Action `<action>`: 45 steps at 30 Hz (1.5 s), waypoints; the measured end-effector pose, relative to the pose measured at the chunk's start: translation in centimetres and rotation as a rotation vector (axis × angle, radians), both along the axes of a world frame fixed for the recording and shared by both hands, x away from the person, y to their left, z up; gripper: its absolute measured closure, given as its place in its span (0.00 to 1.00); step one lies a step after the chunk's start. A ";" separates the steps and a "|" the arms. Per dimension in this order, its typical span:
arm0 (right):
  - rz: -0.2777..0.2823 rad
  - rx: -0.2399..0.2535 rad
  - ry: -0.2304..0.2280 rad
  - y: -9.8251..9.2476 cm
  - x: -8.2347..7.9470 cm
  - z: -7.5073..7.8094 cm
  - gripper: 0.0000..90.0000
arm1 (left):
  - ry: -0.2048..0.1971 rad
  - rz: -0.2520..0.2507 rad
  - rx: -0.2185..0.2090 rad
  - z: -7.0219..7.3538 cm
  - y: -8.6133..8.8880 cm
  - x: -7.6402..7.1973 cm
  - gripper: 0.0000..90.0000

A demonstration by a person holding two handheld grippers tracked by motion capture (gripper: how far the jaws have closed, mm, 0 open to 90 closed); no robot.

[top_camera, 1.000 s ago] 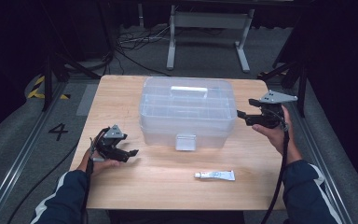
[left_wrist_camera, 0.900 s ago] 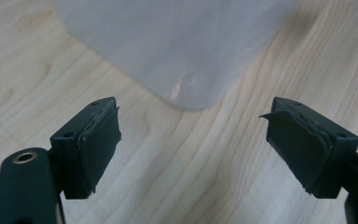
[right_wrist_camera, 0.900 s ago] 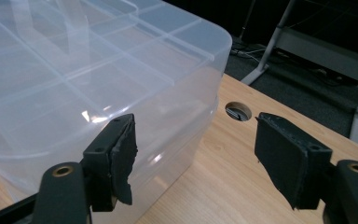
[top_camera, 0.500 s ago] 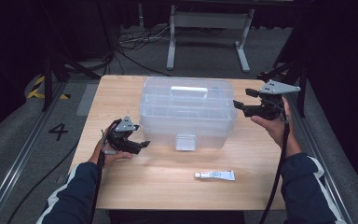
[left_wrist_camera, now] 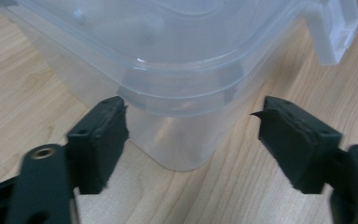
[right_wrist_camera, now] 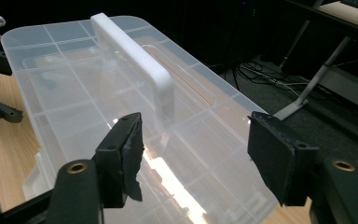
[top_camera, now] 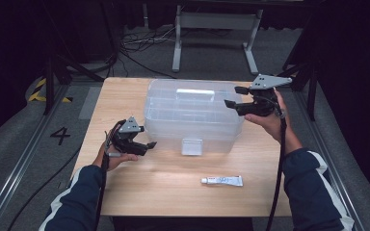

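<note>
Plastic box (top_camera: 192, 113) between both hands, left tool (top_camera: 144, 146) low, right tool (top_camera: 232, 96) raised, both gaping, empty.

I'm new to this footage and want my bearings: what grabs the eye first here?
A big clear plastic box with a white handle sits mid-table. An open gripper flanks each end: the left gripper low by its near corner, the right gripper raised over the lid. A small white tube lies nearer the person.

Clear plastic lidded storage box (top_camera: 192, 113) sits mid-table on light wooden table (top_camera: 125, 187), w/ white carry handle (top_camera: 195, 92) on its lid. Small white tube (top_camera: 221, 181) lies near front edge, in front of box & right of centre.
</note>
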State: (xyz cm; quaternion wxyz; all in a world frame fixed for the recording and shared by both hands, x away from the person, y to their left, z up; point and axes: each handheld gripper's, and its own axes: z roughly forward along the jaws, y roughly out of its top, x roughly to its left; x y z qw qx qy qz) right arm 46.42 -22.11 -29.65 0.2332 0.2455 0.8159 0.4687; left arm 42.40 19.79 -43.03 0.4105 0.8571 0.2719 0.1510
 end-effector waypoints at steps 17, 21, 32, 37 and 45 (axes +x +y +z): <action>0.082 -0.133 0.058 5.5 2.0 0.3 0.52 | 0.020 -0.012 0.012 0.4 1.1 0.1 0.59; 0.087 -0.163 0.072 6.5 2.7 0.2 0.62 | 0.019 -0.015 0.028 0.4 1.2 0.1 0.63; 0.059 -0.215 0.034 6.9 2.9 0.1 0.76 | 0.007 -0.023 0.069 0.6 1.6 0.1 1.00; 0.062 -0.240 0.014 7.0 2.8 0.1 0.77 | 0.008 0.013 0.071 0.5 1.7 0.8 1.00; 0.074 -0.247 -0.005 6.9 2.7 -0.1 0.78 | 0.006 -0.004 0.061 -0.1 1.9 2.5 1.00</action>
